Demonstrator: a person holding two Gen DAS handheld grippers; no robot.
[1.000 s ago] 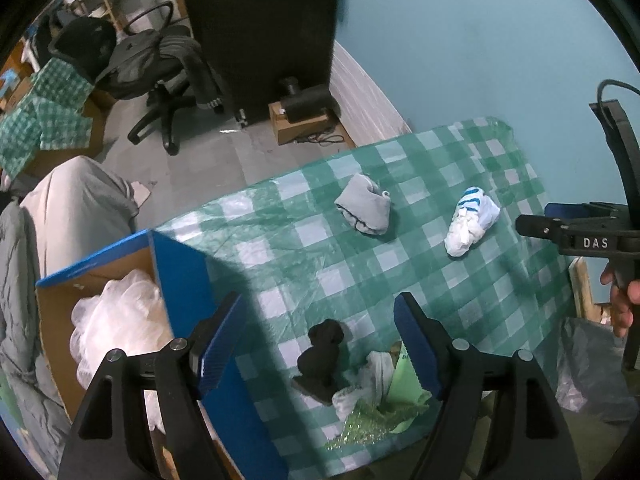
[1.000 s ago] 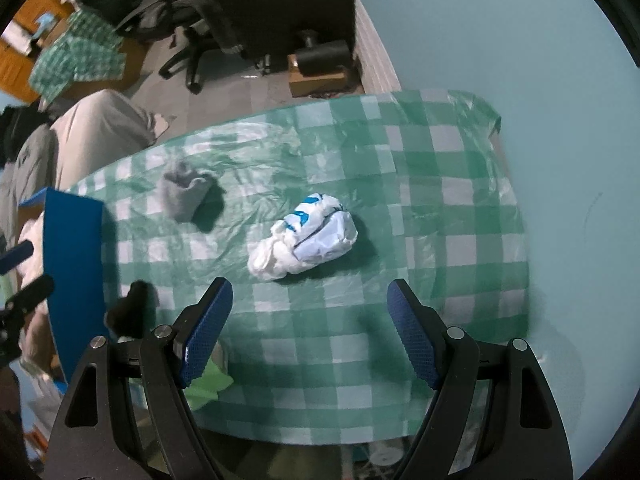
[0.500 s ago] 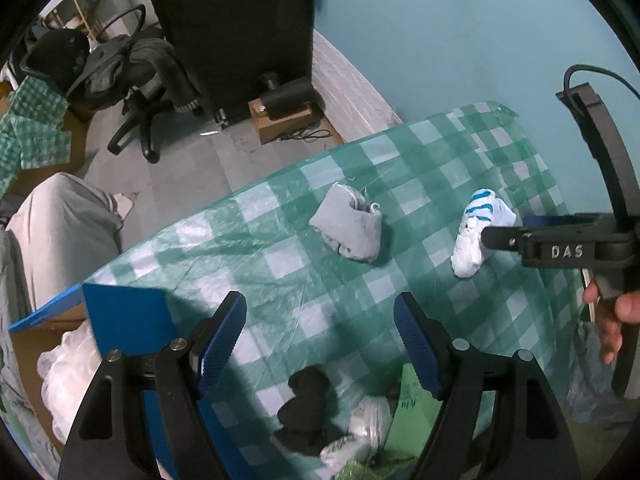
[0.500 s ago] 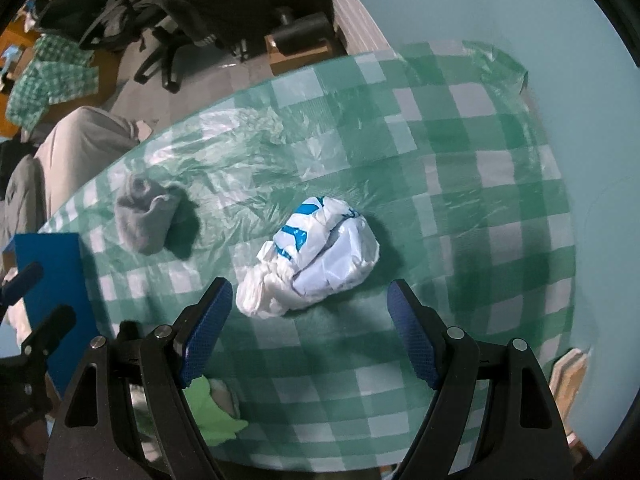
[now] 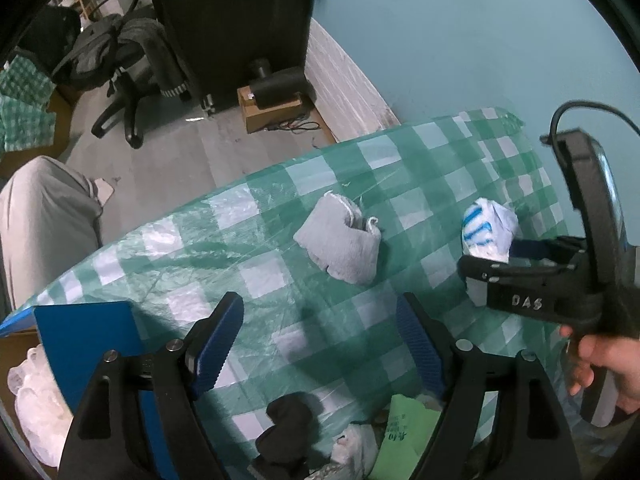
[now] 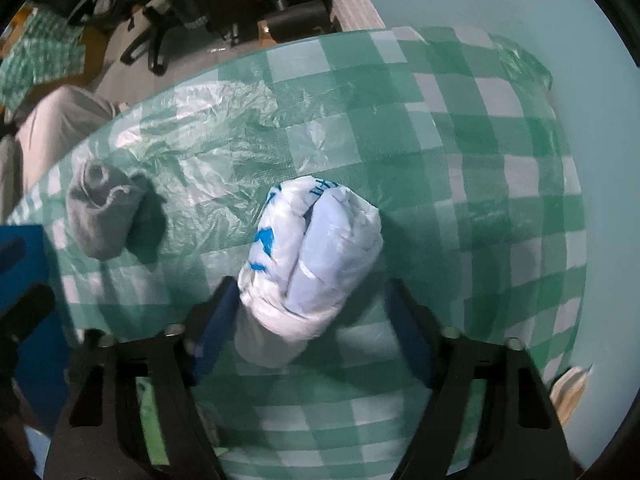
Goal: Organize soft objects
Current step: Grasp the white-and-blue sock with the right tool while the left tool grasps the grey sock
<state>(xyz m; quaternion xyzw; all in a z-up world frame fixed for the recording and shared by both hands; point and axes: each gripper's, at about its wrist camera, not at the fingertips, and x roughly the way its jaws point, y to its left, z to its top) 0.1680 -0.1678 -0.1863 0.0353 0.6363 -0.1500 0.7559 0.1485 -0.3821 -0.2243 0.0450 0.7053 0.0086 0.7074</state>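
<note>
A white plastic bag bundle with blue print (image 6: 316, 248) lies on the green checked tablecloth (image 6: 500, 184). My right gripper (image 6: 310, 292) points down over it and its jaws are closing with the bundle between them. The left pad (image 6: 218, 312) touches the bag, while the right pad (image 6: 404, 320) stands clear of it. In the left wrist view this gripper (image 5: 488, 256) straddles the bundle (image 5: 486, 228). A rolled grey sock (image 5: 344, 248) lies ahead of my left gripper (image 5: 318, 312), whose jaws are opening with nothing between them.
A blue cardboard box (image 5: 88, 344) holding white plastic (image 5: 32, 396) stands at the table's left. A black soft item (image 5: 286, 428), a green paper (image 5: 404, 432) and white scraps lie at the near edge. An office chair (image 5: 128, 76) stands on the floor beyond.
Both grippers have come down toward the table. The right gripper's jaws now straddle the white bag and stand narrower. The grey sock sits nearer the left gripper.
</note>
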